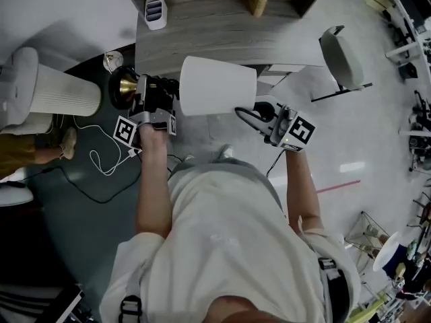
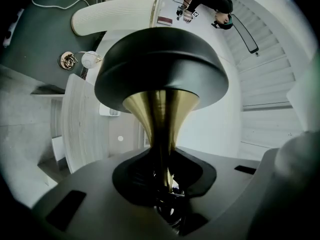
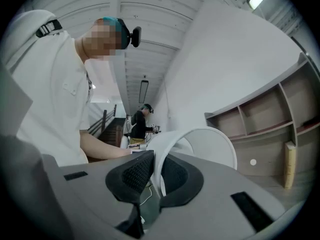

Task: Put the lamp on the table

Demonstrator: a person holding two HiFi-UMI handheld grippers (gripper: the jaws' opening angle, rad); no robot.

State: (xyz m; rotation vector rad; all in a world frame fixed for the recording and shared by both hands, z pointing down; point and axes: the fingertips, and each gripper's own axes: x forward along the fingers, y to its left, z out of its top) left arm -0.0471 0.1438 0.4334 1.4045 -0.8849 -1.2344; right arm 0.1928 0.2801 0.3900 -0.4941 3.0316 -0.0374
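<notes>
Your left gripper's jaws clamp the brass stem at centre-left, with the lamp lying sideways in mid-air. Your right gripper's jaws pinch its shade rim. You're in the carrying step: next, tip it upright and lower it onto the surface at the frame's top.

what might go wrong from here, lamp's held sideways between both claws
1. The right claw pinches only the thin rim of the white drum lampshade; the rim may dent or slip free.
2. The left claw grips the smooth, tapering brass stem beside the round black base; held sideways, it could twist or slide.
3. A small white holder sits on the grey wooden table; the swinging base might knock it.
</notes>
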